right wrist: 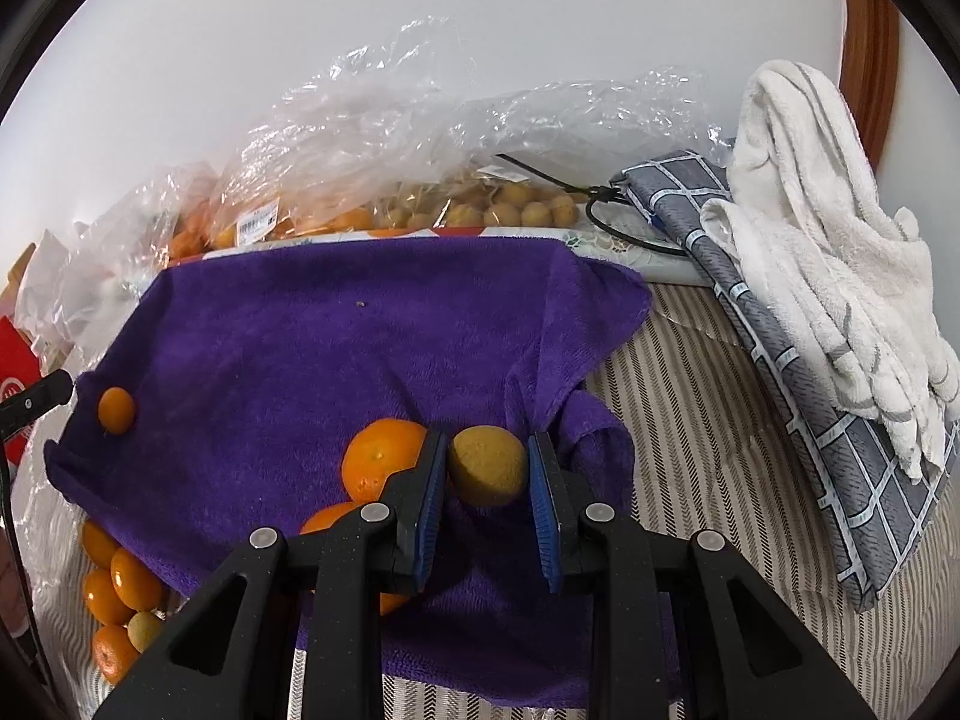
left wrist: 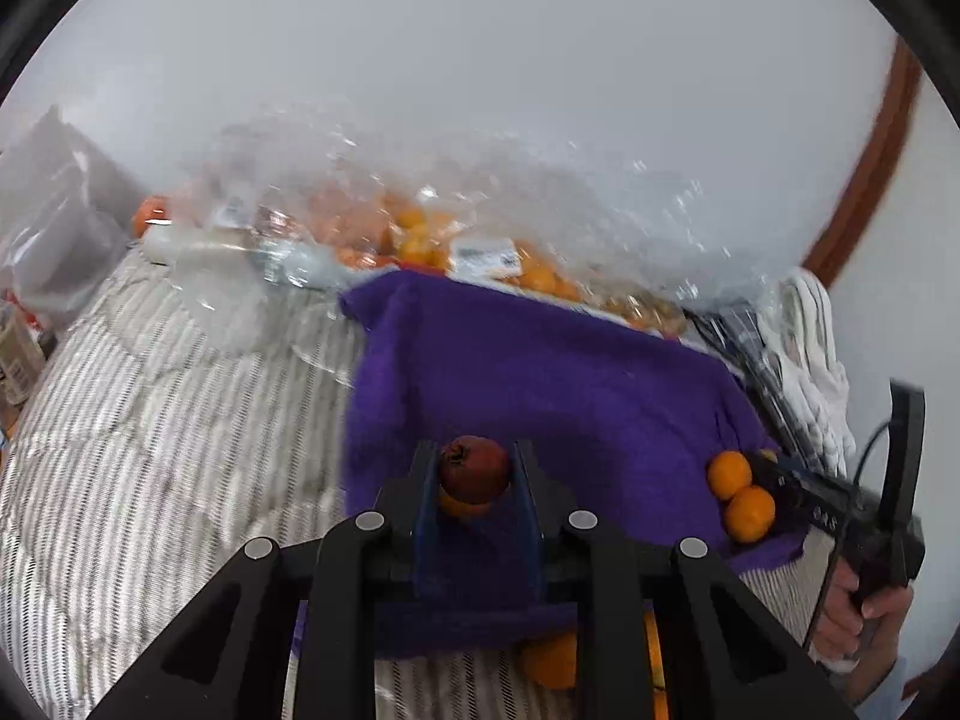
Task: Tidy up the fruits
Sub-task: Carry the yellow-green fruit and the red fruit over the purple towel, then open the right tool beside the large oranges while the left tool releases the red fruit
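Note:
My left gripper (left wrist: 474,471) is shut on a dark red-brown fruit (left wrist: 474,468) above a purple towel (left wrist: 540,372); a small orange (left wrist: 459,507) lies just under it. My right gripper (right wrist: 487,468) is shut on a yellowish-green citrus (right wrist: 487,466) over the same towel (right wrist: 336,336). An orange (right wrist: 381,456) sits left of its left finger, another (right wrist: 329,519) lies below, and a small one (right wrist: 116,410) lies at the towel's left edge. In the left wrist view the right gripper (left wrist: 774,474) reaches beside two oranges (left wrist: 739,495).
Clear plastic bags of oranges (right wrist: 264,222) and small tan fruits (right wrist: 498,210) lie behind the towel. Several loose oranges (right wrist: 117,594) lie at its lower left. A grey grid cloth (right wrist: 798,360) and a white towel (right wrist: 828,240) are on the right, on a striped bed cover (left wrist: 150,450).

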